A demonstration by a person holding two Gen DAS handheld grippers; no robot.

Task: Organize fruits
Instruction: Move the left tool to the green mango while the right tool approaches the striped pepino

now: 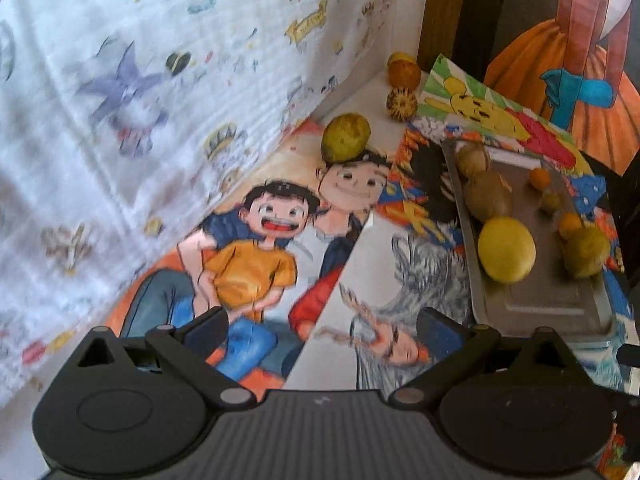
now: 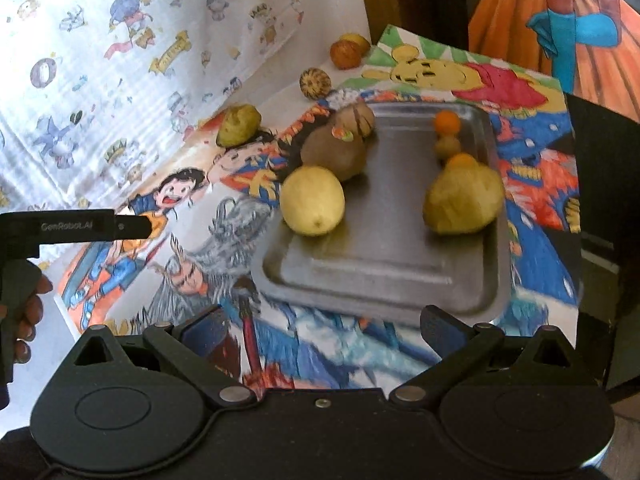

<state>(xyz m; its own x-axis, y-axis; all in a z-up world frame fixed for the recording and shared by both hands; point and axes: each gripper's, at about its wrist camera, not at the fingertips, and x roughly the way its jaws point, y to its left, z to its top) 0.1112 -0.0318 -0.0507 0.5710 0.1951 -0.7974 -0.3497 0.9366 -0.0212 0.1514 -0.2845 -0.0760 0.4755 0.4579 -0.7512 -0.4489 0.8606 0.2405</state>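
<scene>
Cartoon drawings cover the tabletop [image 2: 536, 216], with a printed white cloth [image 2: 120, 80] hanging behind it. On them sits a metal tray [image 2: 384, 272] holding a yellow lemon [image 2: 312, 200], brown fruits and small orange ones. Beyond the tray's far left corner lie three loose fruits [image 2: 316, 83]. Both the left gripper [image 1: 322, 330] and the right gripper [image 2: 322, 326] hang near the tray, fingers apart, empty.

yellow lemon [image 2: 312, 201] and brown fruits lie on metal tray [image 2: 384, 276].
</scene>
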